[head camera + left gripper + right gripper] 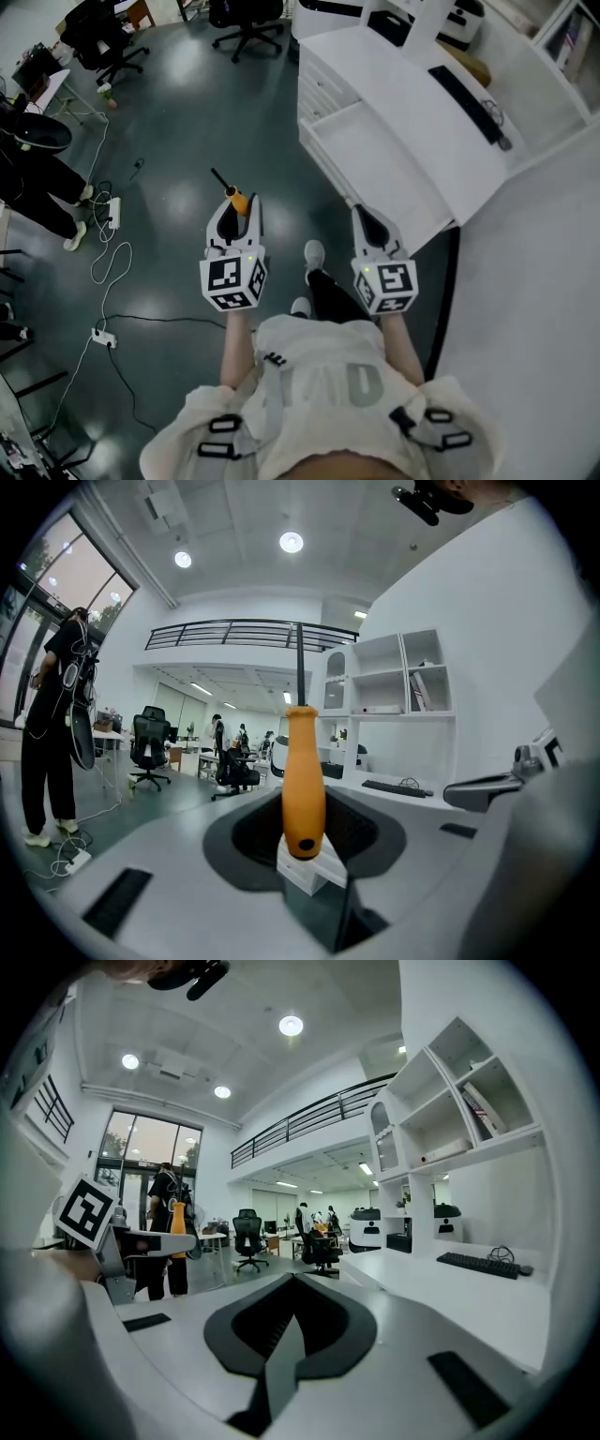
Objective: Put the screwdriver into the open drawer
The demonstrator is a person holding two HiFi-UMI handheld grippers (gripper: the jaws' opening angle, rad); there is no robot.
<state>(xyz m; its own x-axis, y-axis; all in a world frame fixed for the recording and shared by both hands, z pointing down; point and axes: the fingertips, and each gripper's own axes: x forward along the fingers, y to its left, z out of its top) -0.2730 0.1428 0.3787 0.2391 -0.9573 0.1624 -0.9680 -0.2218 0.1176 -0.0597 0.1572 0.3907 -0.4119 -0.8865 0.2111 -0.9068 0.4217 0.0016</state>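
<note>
- Nearest, at the bottom of the head view, are the person's pale shirt and shoulders [323,394], with both arms stretched forward over the dark floor [187,122].
- Left of centre, the left gripper [236,210] has its jaws partly closed on the orange handle of the screwdriver [237,199]. The left gripper view shows the handle upright between them, and the black shaft pokes well past the tips toward the upper left.
- Right of centre, the right gripper [368,221] has its jaws pressed together with nothing between them.
- The open drawer [375,164] juts from the white desk [412,84] in the upper middle of the frame. Its inside looks bare, and the screwdriver is well apart from it, off to its left.
- As I judge it, the step in hand is the carry, so the left gripper needs to swing right and up in the frame until the handle is over the drawer's middle.
- That long shaft leads the way, so I would watch it against the drawer's front rim and the desk edge.
- I would lower it close to the drawer floor and line it up with the drawer's length before easing the jaws apart, so that it doesn't drop or roll.
- The right gripper is best kept aside, clear of the path.
</note>
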